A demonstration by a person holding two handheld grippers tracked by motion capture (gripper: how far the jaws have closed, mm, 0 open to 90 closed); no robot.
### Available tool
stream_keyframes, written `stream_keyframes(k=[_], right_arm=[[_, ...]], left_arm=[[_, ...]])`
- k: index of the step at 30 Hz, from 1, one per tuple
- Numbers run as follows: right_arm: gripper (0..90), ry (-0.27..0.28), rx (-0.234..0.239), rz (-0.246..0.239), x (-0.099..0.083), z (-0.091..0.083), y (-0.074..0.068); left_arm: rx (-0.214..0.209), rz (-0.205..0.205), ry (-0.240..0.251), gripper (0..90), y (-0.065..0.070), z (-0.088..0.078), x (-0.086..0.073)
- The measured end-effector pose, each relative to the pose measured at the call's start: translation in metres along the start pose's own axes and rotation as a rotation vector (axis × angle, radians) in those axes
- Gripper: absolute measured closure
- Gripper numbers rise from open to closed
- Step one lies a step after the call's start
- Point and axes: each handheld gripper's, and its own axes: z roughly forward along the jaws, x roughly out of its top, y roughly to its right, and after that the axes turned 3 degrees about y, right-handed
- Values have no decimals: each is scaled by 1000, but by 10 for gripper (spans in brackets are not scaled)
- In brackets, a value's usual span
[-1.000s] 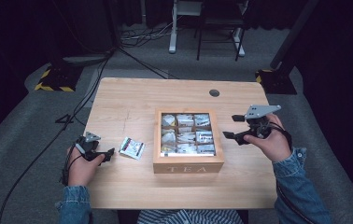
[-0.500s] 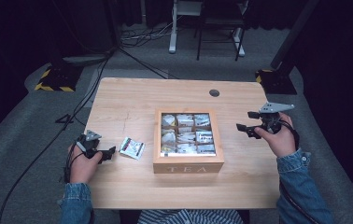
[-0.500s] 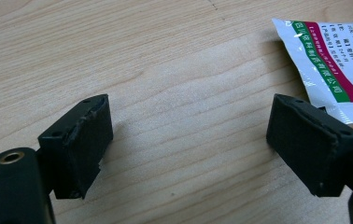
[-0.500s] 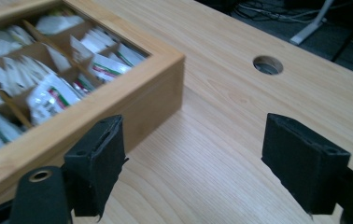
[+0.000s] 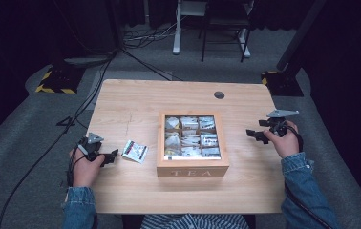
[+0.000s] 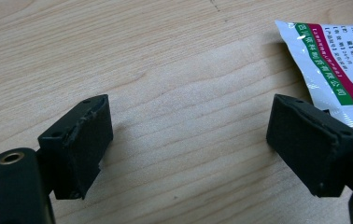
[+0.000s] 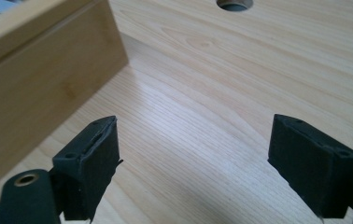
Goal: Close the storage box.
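Note:
A wooden tea box (image 5: pixel 193 168) with several packets in its compartments stands mid-table, its lid not seen. A white sachet (image 5: pixel 134 151) with a green and red stripe lies flat left of the box. My left gripper (image 5: pixel 111 155) rests low on the table just left of the sachet, open, jaws having just widened a little; nothing is between them, and the sachet (image 6: pixel 333 60) lies beyond the right jaw. My right gripper (image 5: pixel 251 134) hovers right of the box, pointing at it, open and empty, its jaws having just been opening. The box's side wall (image 7: pixel 34 84) fills its upper left.
The table (image 5: pixel 135 100) has a round cable hole (image 5: pixel 219 95) at the back right, also seen as the cable hole (image 7: pixel 234 3). A black cable (image 5: pixel 35 162) trails off the table's left side. Chair and desk legs (image 5: pixel 207 28) stand on the floor behind.
My right hand has moved to the right, away from the box, and sunk closer to the table. The left hand and the sachet have stayed put.

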Motion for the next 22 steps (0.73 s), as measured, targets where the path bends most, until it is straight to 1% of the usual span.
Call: stream_keyframes(k=[2, 4, 6, 7, 9, 12, 13, 18, 19, 21, 22], right_arm=[[167, -4, -12, 9, -5, 4, 3], [167, -10, -16, 18, -10, 9, 6], [167, -28, -13, 32, -15, 15, 7], [168, -38, -9, 30, -18, 16, 8], [170, -38, -17, 29, -20, 20, 8], [169, -40, -31, 13, -25, 24, 7], [170, -44, -31, -2, -26, 26, 7], [177, -85, -39, -46, -33, 35, 5], [153, -96, -39, -50, -34, 37, 5], [127, -65, -45, -38, -37, 40, 6], [127, -59, -50, -33, -37, 40, 6]], left_arm=[[0, 0, -1, 152, 0, 0, 0], [-1, -2, -2, 151, 0, 0, 0], [0, -5, -2, 149, 0, 1, 0], [-1, -5, -2, 147, 0, 1, 1], [2, -5, -5, 144, 1, 1, 1], [2, -1, -4, 140, 0, 2, 2], [3, -3, -4, 138, 0, 2, 2], [2, -6, -6, 133, 0, 3, 2], [3, -4, -6, 133, 0, 3, 3], [4, -7, -5, 132, 1, 3, 3], [4, -8, -6, 132, 1, 3, 3]])
